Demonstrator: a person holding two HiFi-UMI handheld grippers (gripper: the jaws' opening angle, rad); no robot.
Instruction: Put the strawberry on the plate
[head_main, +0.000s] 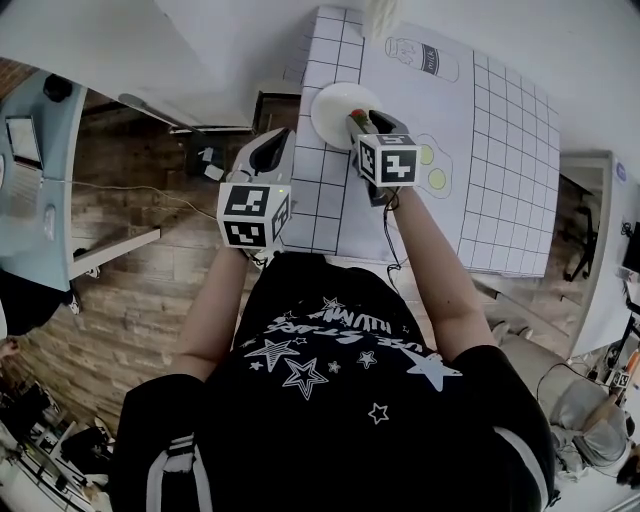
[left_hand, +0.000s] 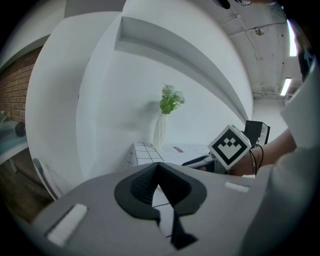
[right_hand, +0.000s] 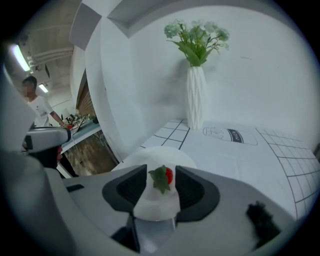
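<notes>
Strawberry (right_hand: 165, 176), red with its green leaves toward your right gripper's camera, lies on the white plate (right_hand: 150, 156), right in the gap between your right gripper's (right_hand: 161, 173) jaws. Those jaws stand wide apart, 1 dark pad close on either side of the fruit without clamping it. From your head view the right gripper (head_main: 362, 125) reaches out over the plate (head_main: 328, 108), which sits near the left edge of the table, on the white cloth (head_main: 500, 150) marked with a black grid. Your right forearm stretches across the near part of that cloth, and the marker cube (head_main: 388, 160) rides on top of the gripper.

Your left gripper (left_hand: 159, 167) has its 2 jaws brought together at the tips, with nothing between them; only a sliver of the gridded cloth shows through the narrow slot lower down. In the head view you hold it (head_main: 272, 150) at the table's left edge, just beside the right gripper and short of the plate. Its own camera catches the right gripper's marker cube (left_hand: 229, 146) off to the right.

Beyond the plate a tall white ribbed vase (right_hand: 195, 97) holding green and pale flowers (right_hand: 196, 37) stands on the cloth against the white wall, and a printed bottle drawing (right_hand: 239, 136) lies flat on the cloth near it
</notes>
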